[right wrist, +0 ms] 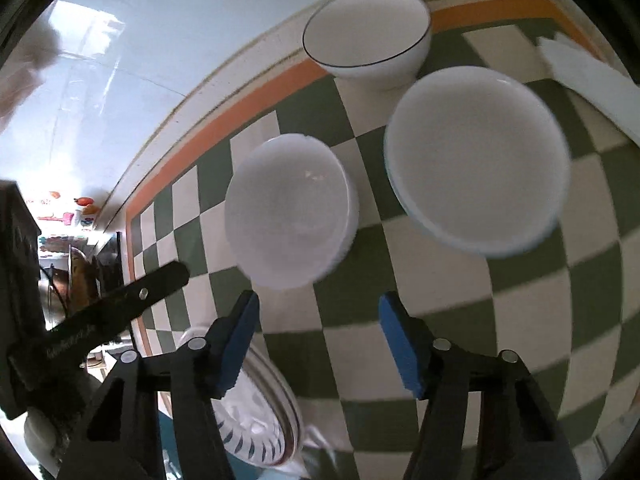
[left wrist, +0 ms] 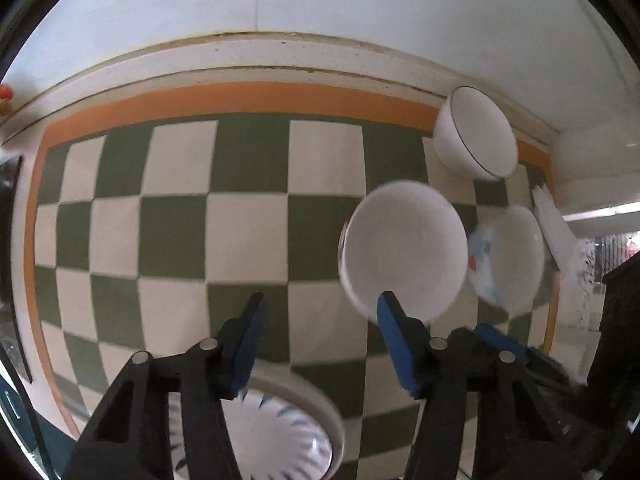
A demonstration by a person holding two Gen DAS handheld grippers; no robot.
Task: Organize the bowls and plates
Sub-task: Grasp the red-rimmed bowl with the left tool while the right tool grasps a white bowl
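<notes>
Right wrist view: right gripper [right wrist: 318, 332] gaping, empty, approaching plain white bowl [right wrist: 290, 210] mid-cloth; left gripper [left wrist: 320, 336] likewise apart. Next, probably: pinch its rim.

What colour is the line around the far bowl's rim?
Black, on the white bowl; clearest in the right wrist view.

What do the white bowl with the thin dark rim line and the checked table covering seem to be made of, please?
The white bowl with the thin dark rim line looks like glazed ceramic or porcelain: smooth, softly glossy, thick-walled. The green-and-cream checked table covering with an orange border looks like printed cloth or vinyl: flat and matte, though blur leaves that open.
</notes>
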